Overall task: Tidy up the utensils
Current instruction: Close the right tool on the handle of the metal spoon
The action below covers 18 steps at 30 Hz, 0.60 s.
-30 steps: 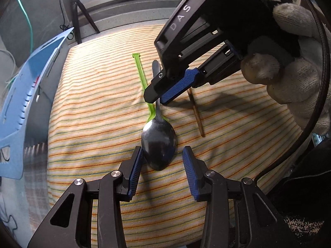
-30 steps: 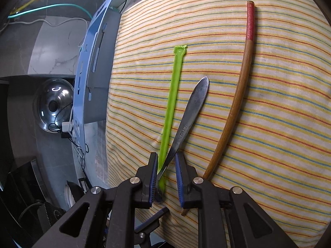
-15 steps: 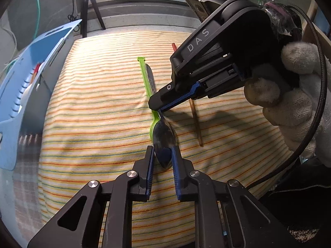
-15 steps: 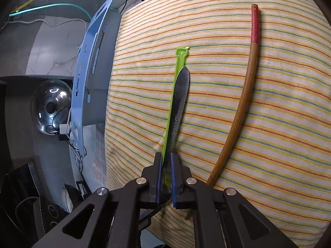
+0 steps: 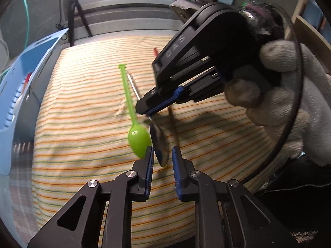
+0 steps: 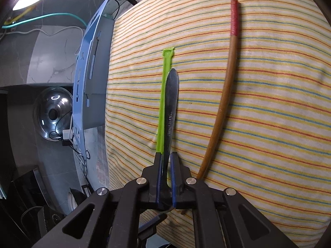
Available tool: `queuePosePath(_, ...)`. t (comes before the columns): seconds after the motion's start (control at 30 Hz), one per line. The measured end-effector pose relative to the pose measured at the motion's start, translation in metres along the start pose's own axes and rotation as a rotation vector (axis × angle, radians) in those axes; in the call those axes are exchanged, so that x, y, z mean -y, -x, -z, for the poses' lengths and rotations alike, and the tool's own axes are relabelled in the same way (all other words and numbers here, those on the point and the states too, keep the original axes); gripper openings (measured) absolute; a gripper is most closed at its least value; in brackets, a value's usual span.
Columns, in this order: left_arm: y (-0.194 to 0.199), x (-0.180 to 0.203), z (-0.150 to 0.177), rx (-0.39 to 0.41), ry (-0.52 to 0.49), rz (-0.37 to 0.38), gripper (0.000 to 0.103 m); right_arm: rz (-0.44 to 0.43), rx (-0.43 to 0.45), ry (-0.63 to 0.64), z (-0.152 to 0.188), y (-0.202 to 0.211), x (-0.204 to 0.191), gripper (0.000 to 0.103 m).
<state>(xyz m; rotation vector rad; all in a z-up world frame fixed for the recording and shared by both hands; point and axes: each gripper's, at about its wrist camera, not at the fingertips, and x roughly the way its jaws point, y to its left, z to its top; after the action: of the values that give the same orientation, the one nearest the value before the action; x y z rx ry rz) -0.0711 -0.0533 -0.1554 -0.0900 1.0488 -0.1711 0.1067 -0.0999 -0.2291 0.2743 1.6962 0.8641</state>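
My right gripper [image 6: 165,161] is shut on the neck of a steel spoon [image 6: 171,103] and holds it above the striped cloth; it also shows in the left wrist view [image 5: 148,111]. The spoon's bowl [image 5: 159,144], turned on edge, hangs between the fingers of my left gripper [image 5: 162,155], which stands a little apart and does not clamp it. A green plastic spoon [image 5: 138,136] lies on the cloth just left of it, and shows in the right wrist view [image 6: 162,107]. A wooden chopstick with a red end [image 6: 225,95] lies to the right.
The striped cloth [image 5: 82,124] covers the table. A blue plastic organizer [image 5: 18,95] stands at the left edge and shows in the right wrist view [image 6: 86,78]. A steel pot lid [image 6: 52,113] lies below the table. A tripod [image 5: 74,14] stands behind.
My right gripper has lifted the steel spoon off the green spoon and turned it on edge. My left gripper's fingers, tight around the bowl half a second ago, have widened slightly.
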Motion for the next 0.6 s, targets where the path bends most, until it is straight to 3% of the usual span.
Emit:
queuePosePath(0.33, -0.012, 0.023, -0.011, -0.031, -0.042, 0.076, 0.016, 0.025, -0.025, 0.070, -0.002, 0.009, 0.002, 0.010)
queuePosePath(0.6, -0.016, -0.001, -0.008, -0.087, 0.067, 0.054, 0.020, 0.006, -0.064, 0.060, -0.003, 0.005, 0.008, 0.010)
